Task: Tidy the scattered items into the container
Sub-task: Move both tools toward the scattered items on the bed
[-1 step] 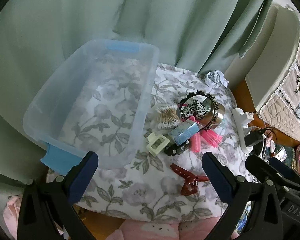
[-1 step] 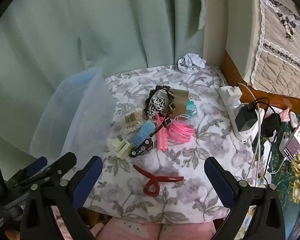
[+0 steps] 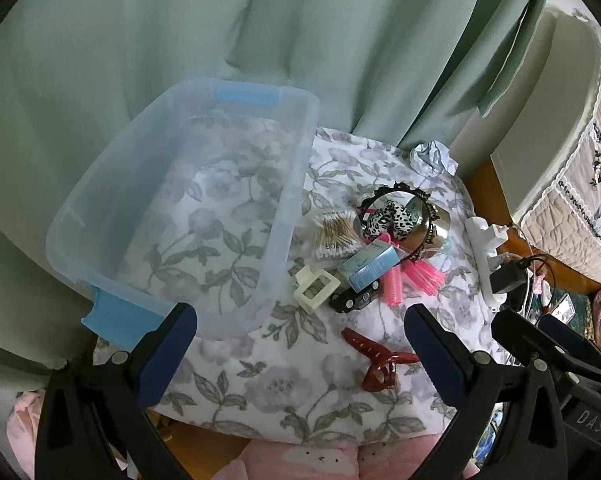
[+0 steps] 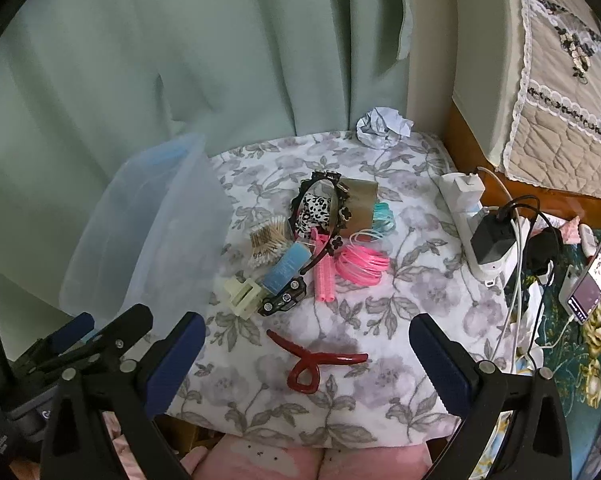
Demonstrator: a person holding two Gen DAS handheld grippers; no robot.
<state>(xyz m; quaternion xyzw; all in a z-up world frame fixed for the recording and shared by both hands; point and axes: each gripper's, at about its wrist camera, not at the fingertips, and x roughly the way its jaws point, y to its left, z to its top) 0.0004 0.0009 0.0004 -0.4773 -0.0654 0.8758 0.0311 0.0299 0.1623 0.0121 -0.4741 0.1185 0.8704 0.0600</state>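
Note:
An empty clear plastic bin (image 3: 288, 200) with blue handles sits at the left of the floral cloth. Beside its right wall lies a heap: a cotton swab pack (image 3: 334, 236), a cream claw clip (image 3: 314, 288), a blue box (image 3: 370, 266), a black toy car (image 3: 354, 300), pink rollers (image 3: 392, 284), a leopard scrunchie (image 3: 392, 216) and a black headband (image 4: 320, 216). A dark red claw clip (image 4: 316, 360) lies alone nearer me. My left gripper (image 3: 300, 320) hovers open over the bin's near corner. My right gripper (image 4: 306, 328) hovers open above the red clip. Neither holds anything.
A crumpled paper ball (image 4: 384, 124) lies at the cloth's far edge by the green curtain (image 4: 180, 60). A white power strip with a black charger (image 4: 488, 240) and cables runs along the right edge. A phone (image 4: 592, 280) and a quilt-covered bed (image 4: 560, 120) lie beyond.

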